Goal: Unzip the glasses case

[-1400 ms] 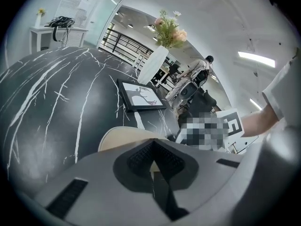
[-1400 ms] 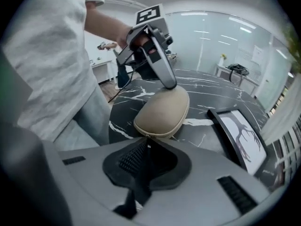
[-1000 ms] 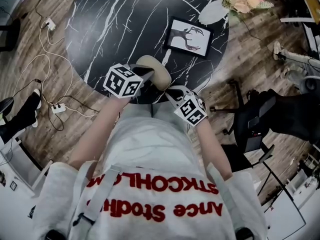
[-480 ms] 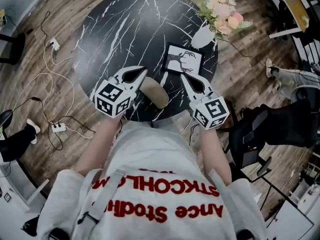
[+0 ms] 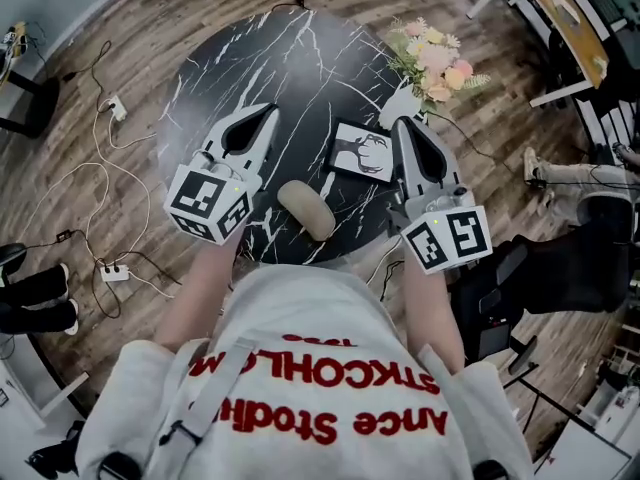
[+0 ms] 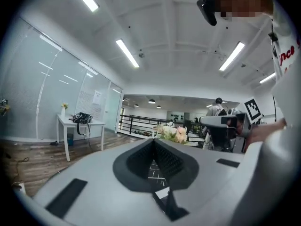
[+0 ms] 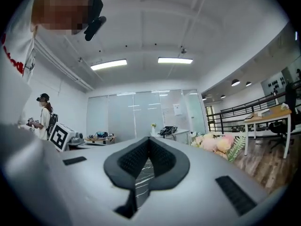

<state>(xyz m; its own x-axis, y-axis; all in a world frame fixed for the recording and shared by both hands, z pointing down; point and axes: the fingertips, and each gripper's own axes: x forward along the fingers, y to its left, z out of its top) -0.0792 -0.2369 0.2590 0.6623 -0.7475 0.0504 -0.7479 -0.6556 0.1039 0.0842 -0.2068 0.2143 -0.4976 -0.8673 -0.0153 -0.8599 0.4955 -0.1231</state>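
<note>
On the floor at far left, cables (image 5: 85,173) trail much as they did a second ago. The left gripper (image 5: 269,111) was down at the case then, near the table's (image 5: 300,58) close edge. It now stands higher and further out over the marble, pointing level. In its own view the left gripper (image 6: 154,141) has its jaws pressed together with nothing between them, only a sliver of tabletop showing below the pads.

The case (image 5: 306,209) lies on the table near the close edge, between the two grippers and touching neither. It has turned a little and looks smaller under the raised camera. Whether its zip is open cannot be told.

Just beyond it the picture frame (image 5: 362,152) lies flat, as before.

The right gripper (image 5: 405,125), which was low beside the case a second ago, has also come up. It now overlaps the frame's right edge in the head view. Seen from its own camera, the right gripper (image 7: 149,139) is clenched shut and empty.

The flowers (image 5: 432,56) stand at the table's far right rim, just beyond that gripper's tip.
</note>
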